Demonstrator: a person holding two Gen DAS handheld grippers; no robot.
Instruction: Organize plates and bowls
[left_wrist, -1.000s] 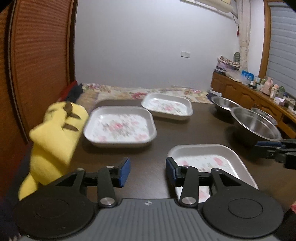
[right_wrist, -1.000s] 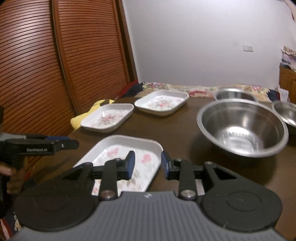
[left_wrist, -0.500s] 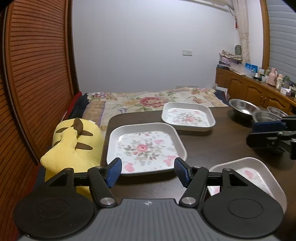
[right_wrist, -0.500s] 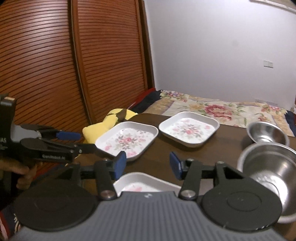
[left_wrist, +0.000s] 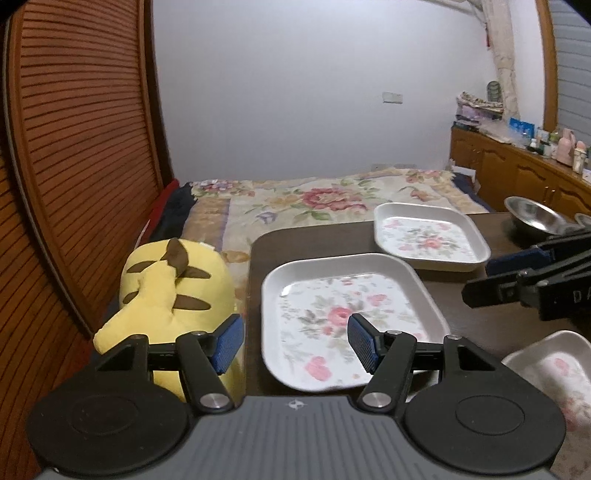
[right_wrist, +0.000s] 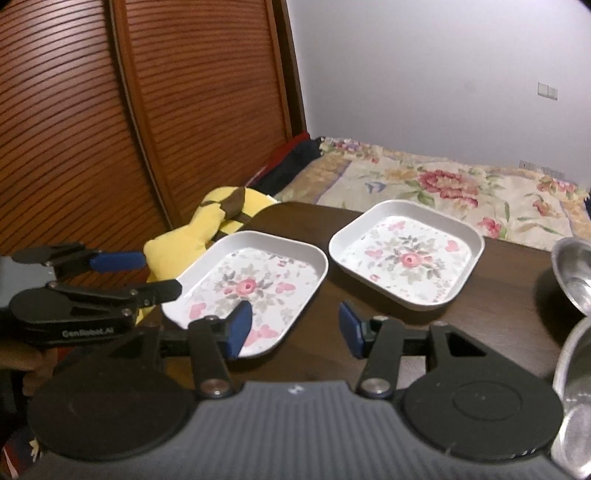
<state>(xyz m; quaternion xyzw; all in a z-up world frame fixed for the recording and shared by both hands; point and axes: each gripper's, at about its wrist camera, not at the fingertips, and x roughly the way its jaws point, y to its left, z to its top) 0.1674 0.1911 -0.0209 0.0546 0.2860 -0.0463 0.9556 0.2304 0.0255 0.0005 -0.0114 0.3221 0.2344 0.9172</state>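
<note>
Three white square floral plates lie on a dark table (left_wrist: 461, 295). The near-left plate (left_wrist: 347, 314) (right_wrist: 251, 284) sits by the table's left edge. A second plate (left_wrist: 424, 236) (right_wrist: 406, 254) lies farther back. A third plate (left_wrist: 554, 373) is at the lower right. Steel bowls (left_wrist: 532, 218) (right_wrist: 572, 273) stand on the right. My left gripper (left_wrist: 295, 345) is open, its jaws straddling the near-left plate's left front corner from above. My right gripper (right_wrist: 295, 328) is open above the table, between the two plates.
A yellow plush toy (left_wrist: 170, 291) lies off the table's left edge, next to a wooden slatted door (left_wrist: 74, 166). A floral bedspread (left_wrist: 325, 199) lies beyond the table. A wooden cabinet (left_wrist: 517, 177) with bottles stands at the right.
Both grippers have moved left and forward toward the near-left plate and opened wider. The third plate and the large bowl have slid to the frames' right edges.
</note>
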